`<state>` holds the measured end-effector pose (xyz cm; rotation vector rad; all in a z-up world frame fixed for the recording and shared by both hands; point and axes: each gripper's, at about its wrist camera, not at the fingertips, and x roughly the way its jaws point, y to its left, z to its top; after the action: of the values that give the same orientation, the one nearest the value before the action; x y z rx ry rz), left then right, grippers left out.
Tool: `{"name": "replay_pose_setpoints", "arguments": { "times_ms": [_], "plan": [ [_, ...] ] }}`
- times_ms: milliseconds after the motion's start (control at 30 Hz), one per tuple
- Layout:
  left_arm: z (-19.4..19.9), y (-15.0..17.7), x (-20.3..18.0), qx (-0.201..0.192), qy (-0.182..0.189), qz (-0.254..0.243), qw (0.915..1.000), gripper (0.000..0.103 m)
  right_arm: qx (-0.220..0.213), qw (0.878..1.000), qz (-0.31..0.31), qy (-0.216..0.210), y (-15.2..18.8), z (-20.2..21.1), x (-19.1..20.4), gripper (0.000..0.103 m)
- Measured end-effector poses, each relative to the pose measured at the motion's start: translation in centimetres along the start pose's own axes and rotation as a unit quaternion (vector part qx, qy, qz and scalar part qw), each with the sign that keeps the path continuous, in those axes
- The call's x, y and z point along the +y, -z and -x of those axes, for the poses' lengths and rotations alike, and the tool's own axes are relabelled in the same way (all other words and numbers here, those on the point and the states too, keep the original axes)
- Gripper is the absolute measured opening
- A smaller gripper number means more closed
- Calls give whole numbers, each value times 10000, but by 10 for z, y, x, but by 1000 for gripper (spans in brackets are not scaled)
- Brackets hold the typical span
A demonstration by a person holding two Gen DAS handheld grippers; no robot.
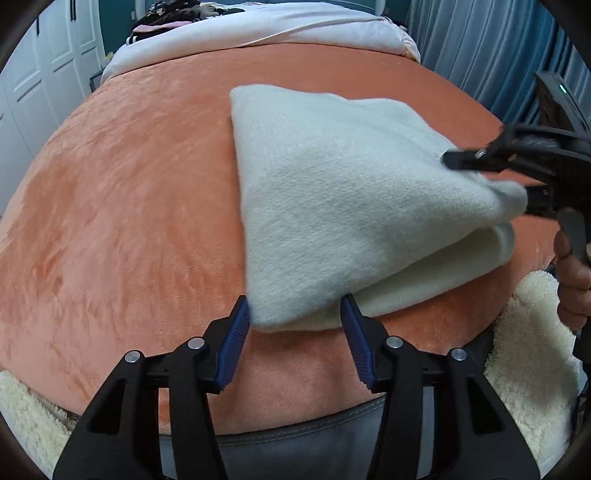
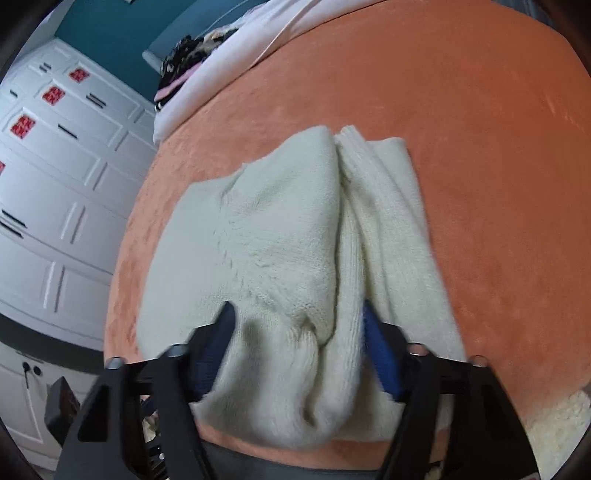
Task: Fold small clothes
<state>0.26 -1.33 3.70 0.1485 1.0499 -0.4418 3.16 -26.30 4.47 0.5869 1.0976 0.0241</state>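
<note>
A cream knitted garment lies folded on the orange bed cover. My left gripper is open, its blue pads on either side of the garment's near corner, not clamped on it. My right gripper comes in from the right and lifts the garment's right edge. In the right wrist view the garment bunches between the blue pads of the right gripper, which hold a thick wad of it. The top layer hangs raised over the lower fold.
White bedding and dark clothes lie at the far end of the bed. A fluffy cream rug lies by the bed's near edge. White cabinets stand to the left, and blue curtains hang at the right.
</note>
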Motion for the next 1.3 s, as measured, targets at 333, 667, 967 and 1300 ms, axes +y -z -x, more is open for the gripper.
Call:
{"name": "replay_pose_setpoints", "arguments": {
  "times_ms": [333, 667, 967, 1300],
  "plan": [
    [4, -14, 4, 125, 181, 137, 9997, 19, -1419, 9869, 400, -658, -4, 110, 26, 19],
    [-4, -8, 6, 366, 169, 172, 9990, 22, -448, 9972, -468, 364, 25, 47, -58, 29],
    [46, -3, 38, -162, -56, 494, 9986, 46, -1186, 9911, 586, 174, 12, 101, 47, 38],
    [59, -13, 53, -347, -140, 823, 9959, 59, 185, 9794, 1871, 734, 45, 2, 103, 35]
  ]
}}
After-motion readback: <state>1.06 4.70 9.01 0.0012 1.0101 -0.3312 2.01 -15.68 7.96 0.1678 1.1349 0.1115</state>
